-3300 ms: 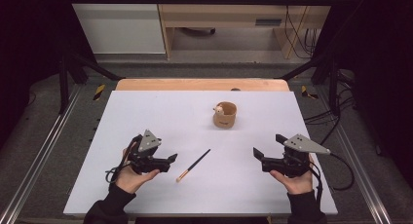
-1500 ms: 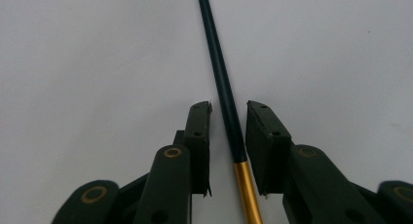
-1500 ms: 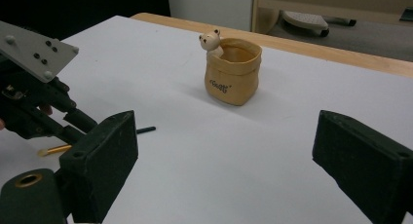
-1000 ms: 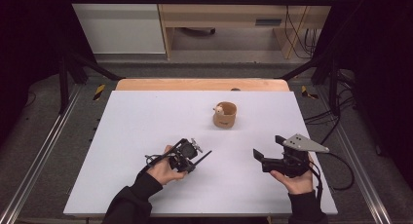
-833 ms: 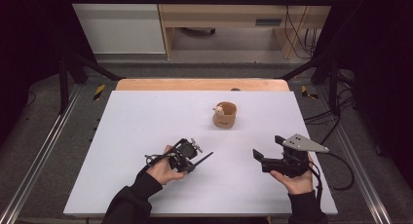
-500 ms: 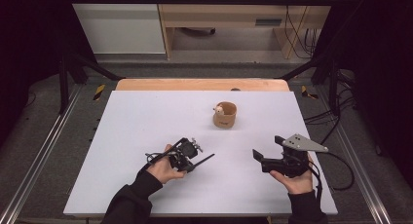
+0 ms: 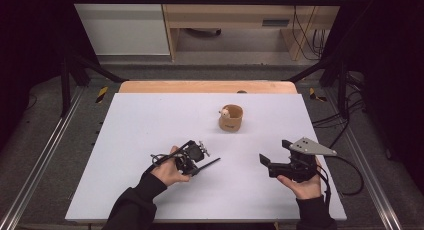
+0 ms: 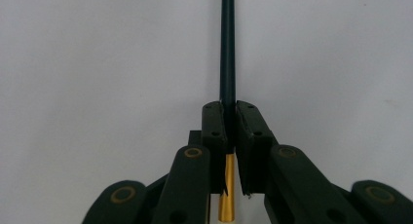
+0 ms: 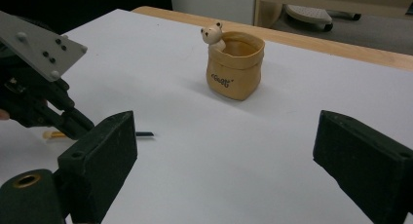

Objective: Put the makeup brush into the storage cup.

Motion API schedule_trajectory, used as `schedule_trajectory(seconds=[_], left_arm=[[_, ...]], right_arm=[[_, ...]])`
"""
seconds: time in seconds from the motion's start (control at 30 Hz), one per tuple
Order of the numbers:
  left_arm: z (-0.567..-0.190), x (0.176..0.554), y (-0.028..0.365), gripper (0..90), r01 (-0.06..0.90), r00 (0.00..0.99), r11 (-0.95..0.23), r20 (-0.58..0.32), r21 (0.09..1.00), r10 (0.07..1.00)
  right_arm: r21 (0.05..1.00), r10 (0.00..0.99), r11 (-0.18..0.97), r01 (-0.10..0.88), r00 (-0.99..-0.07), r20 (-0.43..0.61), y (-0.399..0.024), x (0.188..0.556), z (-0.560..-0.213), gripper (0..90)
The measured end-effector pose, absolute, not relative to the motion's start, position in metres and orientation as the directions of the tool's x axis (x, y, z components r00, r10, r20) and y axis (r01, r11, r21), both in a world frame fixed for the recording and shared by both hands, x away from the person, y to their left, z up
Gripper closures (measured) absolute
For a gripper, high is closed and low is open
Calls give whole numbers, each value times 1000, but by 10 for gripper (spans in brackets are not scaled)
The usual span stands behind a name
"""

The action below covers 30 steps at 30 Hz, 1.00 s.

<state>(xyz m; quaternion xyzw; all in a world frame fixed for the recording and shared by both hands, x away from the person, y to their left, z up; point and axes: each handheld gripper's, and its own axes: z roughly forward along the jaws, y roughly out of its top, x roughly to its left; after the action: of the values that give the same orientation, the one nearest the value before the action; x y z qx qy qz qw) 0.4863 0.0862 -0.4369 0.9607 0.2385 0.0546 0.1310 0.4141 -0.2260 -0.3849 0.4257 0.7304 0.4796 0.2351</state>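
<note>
White tabletop (image 7: 150, 120): left claw (image 7: 194, 159) has reached and clamped the brush (image 7: 209, 165); right claw (image 7: 267, 162) stays open.

Brush ends hidden or cropped; small print unreadable.
In the left gripper view the brush (image 8: 227, 48) runs off the top edge, its gold part cut by the bottom edge, middle covered by the left tongs (image 8: 230, 131). Lettering on the bear pouch (image 9: 235, 68) too small to read. Right tongs (image 9: 248, 160) cropped at bottom.
</note>
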Motion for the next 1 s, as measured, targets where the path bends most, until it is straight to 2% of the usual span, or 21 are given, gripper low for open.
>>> schedule_trajectory(seconds=[0.37, 0.7, 1.0], left_arm=[[-399, 479, 93, 823, 381, 902, -883, 101, 275, 420], [-360, 473, 102, 823, 358, 903, -879, 124, 314, 412], [-355, 477, 108, 823, 369, 904, -867, 88, 335, 419]], right_arm=[[897, 833, 238, 373, -553, 9, -219, 411, -382, 90], [842, 768, 455, 289, -606, -207, -188, 410, -377, 91], [765, 659, 612, 202, -665, -352, -149, 420, -374, 103]])
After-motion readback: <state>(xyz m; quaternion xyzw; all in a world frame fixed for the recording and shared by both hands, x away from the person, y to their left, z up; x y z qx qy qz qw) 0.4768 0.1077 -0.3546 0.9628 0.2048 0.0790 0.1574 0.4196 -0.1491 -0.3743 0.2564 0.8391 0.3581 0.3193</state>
